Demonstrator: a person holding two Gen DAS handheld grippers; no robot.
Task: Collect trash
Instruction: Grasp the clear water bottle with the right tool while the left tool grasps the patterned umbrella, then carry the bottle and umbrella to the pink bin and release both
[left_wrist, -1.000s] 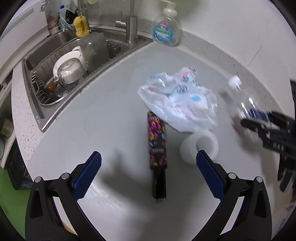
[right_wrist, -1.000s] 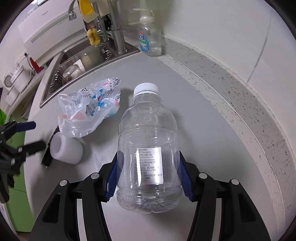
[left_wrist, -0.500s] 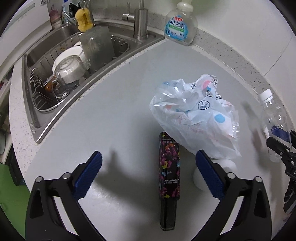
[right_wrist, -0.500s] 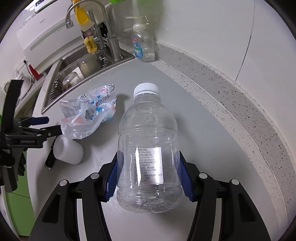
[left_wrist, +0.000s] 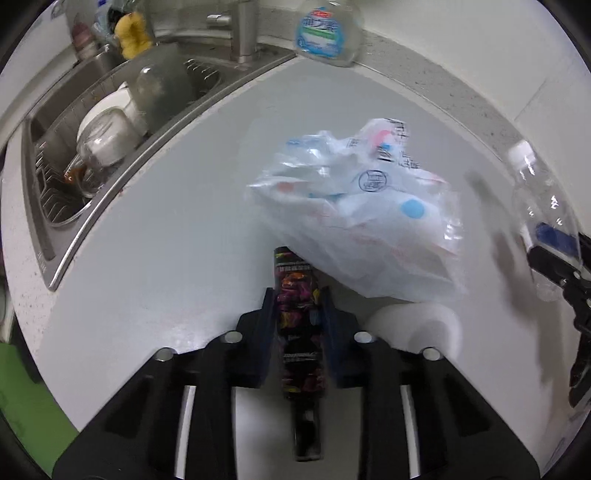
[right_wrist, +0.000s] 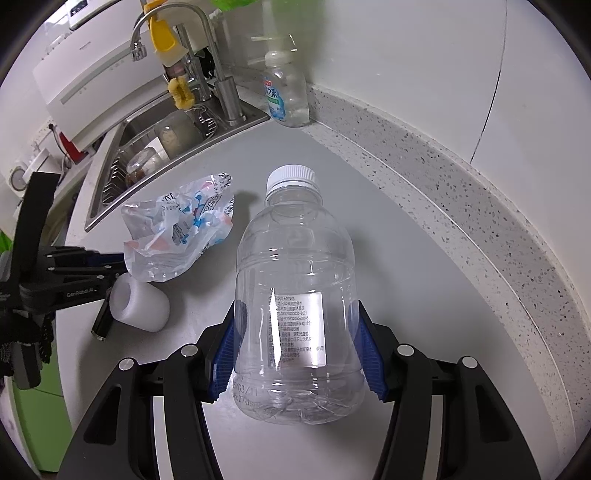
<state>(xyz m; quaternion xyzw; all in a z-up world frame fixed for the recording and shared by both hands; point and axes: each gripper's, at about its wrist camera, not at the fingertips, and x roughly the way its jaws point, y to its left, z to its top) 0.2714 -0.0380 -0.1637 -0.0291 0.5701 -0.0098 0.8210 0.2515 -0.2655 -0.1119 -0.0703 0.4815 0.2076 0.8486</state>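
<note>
Lying flat: slim black tube (left_wrist: 300, 321), colourful print.

Home kitchen: steel sink (right_wrist: 110, 177) with dishes, faucet (right_wrist: 207, 70), soap bottle (right_wrist: 286, 98).

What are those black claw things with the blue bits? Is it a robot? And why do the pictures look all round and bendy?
It is no robot. A person holds a grabbing tool in each hand, and each tool carries a small camera that looks out along its two fingers. The wide lens bends the picture.

One picture is from the left tool. The left gripper has just been closing, and its blue pads now press on a thin dark tube with colourful print that lies on the grey counter.

The other picture is from the right tool. The right gripper holds a clear plastic bottle with a white cap.

Also on the counter: a crumpled plastic bag and a white foam roll. Behind them are a sink with dishes and a soap bottle.
</note>
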